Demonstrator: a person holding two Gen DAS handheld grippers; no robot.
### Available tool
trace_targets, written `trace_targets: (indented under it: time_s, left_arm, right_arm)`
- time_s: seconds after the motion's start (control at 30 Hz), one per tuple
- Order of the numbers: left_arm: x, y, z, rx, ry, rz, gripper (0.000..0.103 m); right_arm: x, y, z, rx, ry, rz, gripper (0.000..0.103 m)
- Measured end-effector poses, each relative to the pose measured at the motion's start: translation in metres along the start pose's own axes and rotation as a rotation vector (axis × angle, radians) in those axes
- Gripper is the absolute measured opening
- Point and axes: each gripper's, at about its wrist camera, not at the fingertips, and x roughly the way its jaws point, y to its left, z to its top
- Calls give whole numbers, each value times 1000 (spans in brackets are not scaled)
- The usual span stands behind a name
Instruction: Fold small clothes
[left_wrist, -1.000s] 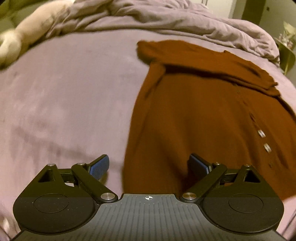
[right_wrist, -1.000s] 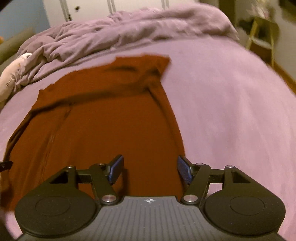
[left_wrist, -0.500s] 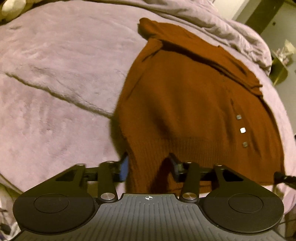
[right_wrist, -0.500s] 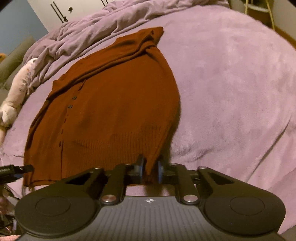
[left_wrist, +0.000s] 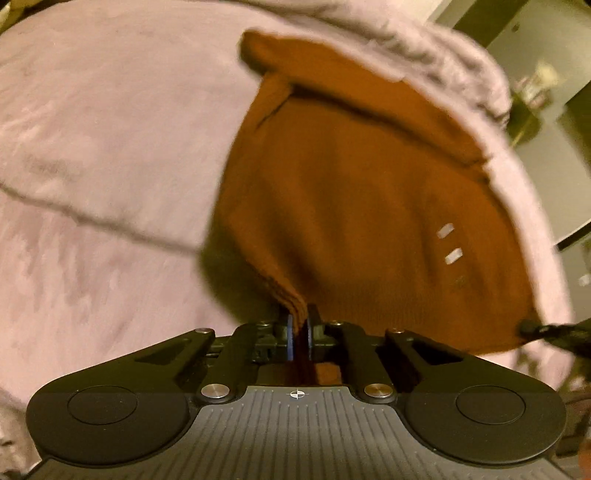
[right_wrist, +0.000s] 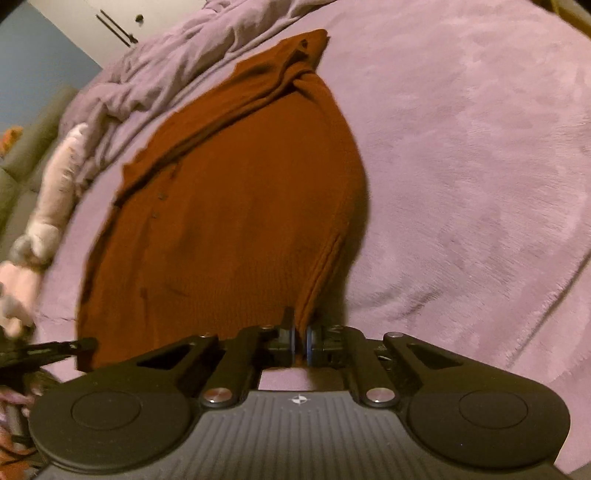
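Lilac bedspread (left_wrist: 110, 147) underlies the rust cardigan (left_wrist: 351, 206); left gripper (left_wrist: 300, 325) and right gripper (right_wrist: 300, 332) pinch its hem corners, which could slip free if lifted unevenly.

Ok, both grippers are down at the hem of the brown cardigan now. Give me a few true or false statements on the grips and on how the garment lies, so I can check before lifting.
1. The left gripper is shut on a corner of the brown cardigan. True.
2. The right gripper hangs open above the hem. False: its jaws are pinched on the cardigan's other hem corner.
3. The cardigan lies on a purple blanket. True.
4. The cardigan is already folded in half, hem to collar. False: its body lies spread out, only the sleeves folded across the top.
5. Pale buttons show on the cardigan. True.
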Motion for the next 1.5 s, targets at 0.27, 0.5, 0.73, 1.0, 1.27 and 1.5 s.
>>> trace_targets:
  time_s: [0.27,0.5,0.73,1.0,1.27,1.5]
  left_arm:
    - [-26,-14,85,-36,-274,-75,8]
    - [29,-9,146,-82,-364,67,9]
    - [43,15,144,-26,-407,161,41]
    - [74,26,157,70,-268,67,73]
    - [105,15,162,108,-185,56,33]
    - [75,-2,159,127,-247,108,11]
  right_arm:
    - [-12,27,84,6,-160,131,4]
    - [34,63,164,-125,-293,-3,4]
    - [61,45,180,-172,-348,-73,42]
    - [86,41,184,-406,-261,-177,52]
    - [112,65,187,-567,-195,-193,6]
    - [100,80,171,-660,-253,-212,5]
